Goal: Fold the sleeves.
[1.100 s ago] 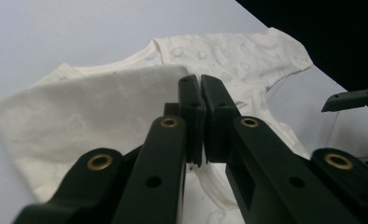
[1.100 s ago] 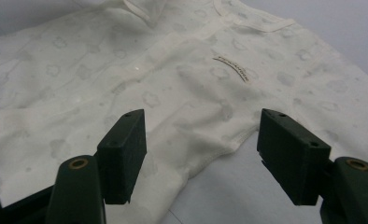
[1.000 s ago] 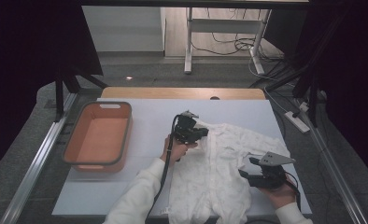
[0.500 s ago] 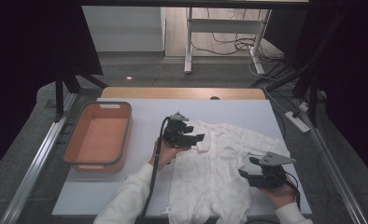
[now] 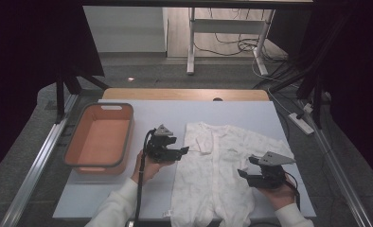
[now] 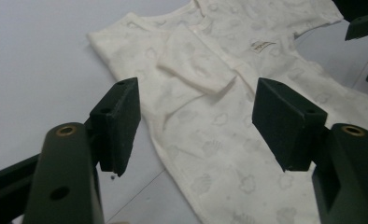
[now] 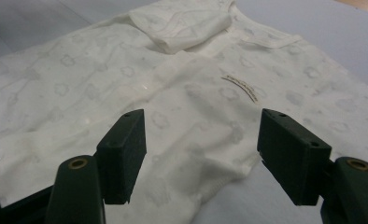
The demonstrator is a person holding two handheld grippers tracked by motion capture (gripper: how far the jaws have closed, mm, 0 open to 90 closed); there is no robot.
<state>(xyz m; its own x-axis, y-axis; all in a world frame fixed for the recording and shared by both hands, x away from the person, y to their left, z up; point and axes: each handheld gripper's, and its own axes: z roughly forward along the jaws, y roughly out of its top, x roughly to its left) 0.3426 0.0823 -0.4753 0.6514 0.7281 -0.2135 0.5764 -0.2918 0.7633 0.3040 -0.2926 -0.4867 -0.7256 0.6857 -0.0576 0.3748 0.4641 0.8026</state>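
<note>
The place looks like a lab or a test room set up for recording, not a home. A pale work table (image 5: 251,109) with a wooden far edge stands inside a frame of dark metal rails (image 5: 31,172) that run along its left and right sides. Black curtains (image 5: 28,52) hang at the left and right and close the bench in. On the grey floor beyond the table's far end stand the legs of a metal stand (image 5: 192,47), with loose cables (image 5: 232,45) tangled behind them. A white power strip (image 5: 300,123) lies on the floor at the right.
</note>
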